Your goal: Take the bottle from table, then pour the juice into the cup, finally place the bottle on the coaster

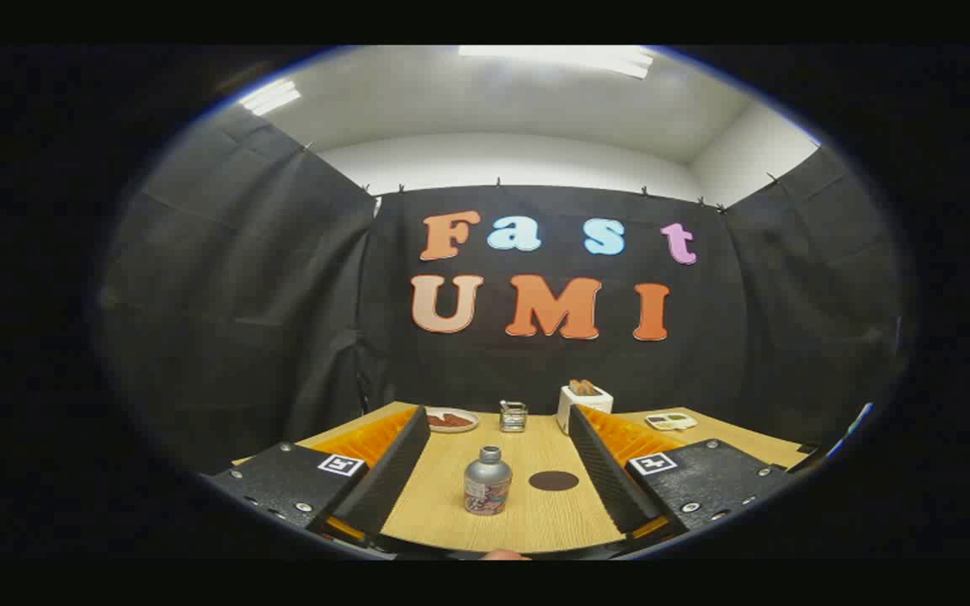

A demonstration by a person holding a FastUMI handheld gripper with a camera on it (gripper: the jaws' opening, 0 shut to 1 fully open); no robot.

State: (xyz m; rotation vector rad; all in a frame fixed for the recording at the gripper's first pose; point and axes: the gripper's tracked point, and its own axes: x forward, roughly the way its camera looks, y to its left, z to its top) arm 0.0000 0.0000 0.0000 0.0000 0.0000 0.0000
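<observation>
The gripper (498, 454) is spread wide, its two fingers (388, 471) angled apart over a pale wooden tabletop (451, 513) and holding nothing. Between the fingers, standing upright on the tabletop, is a small silver bottle (487, 481) with a narrow neck, a cap and a patterned label around its lower half; neither finger touches it. Just beside the bottle, on its right, lies a dark round coaster (553, 481), flat on the wood and apart from the bottle. Beyond the bottle, near the far edge of the tabletop, a clear glass cup (513, 416) stands upright. To the left of the cup sits a white plate (451, 420) with something reddish-brown on it, and to the right of the cup a white toaster (584, 402) with slices of toast sticking out of its top. Farther right, near the tabletop's far corner, lies a small white tray (671, 422) with compartments.
</observation>
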